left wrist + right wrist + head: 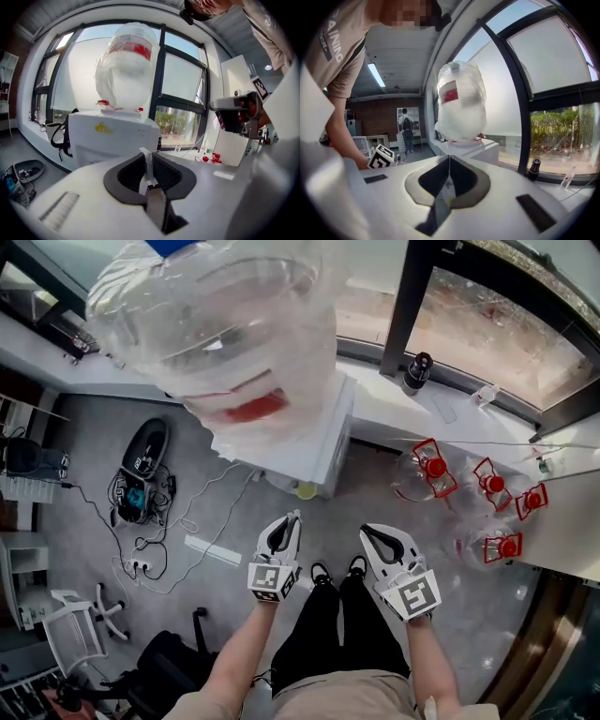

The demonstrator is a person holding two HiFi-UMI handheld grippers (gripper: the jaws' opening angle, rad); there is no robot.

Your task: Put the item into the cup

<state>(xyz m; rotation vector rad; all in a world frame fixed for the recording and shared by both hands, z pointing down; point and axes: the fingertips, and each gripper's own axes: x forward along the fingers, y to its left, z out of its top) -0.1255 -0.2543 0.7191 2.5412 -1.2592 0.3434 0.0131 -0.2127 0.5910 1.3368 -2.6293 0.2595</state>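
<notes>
facing the grippers: a white water dispenser (314, 442) topped by a large inverted clear bottle (216, 324) is seen in all 3 views.
left gripper (293, 516): held low before the dispenser; its jaws are pressed together and nothing is gripped between them.
right gripper (366, 532): held near the left one; its jaws are likewise closed on nothing.
task's thing: a small yellow-green round object (306, 490) is seen on the floor at the dispenser's foot; whether it is the cup cannot be told.
right of the dispenser: 4 red-capped bottles (433, 468) are seen by the window.
</notes>
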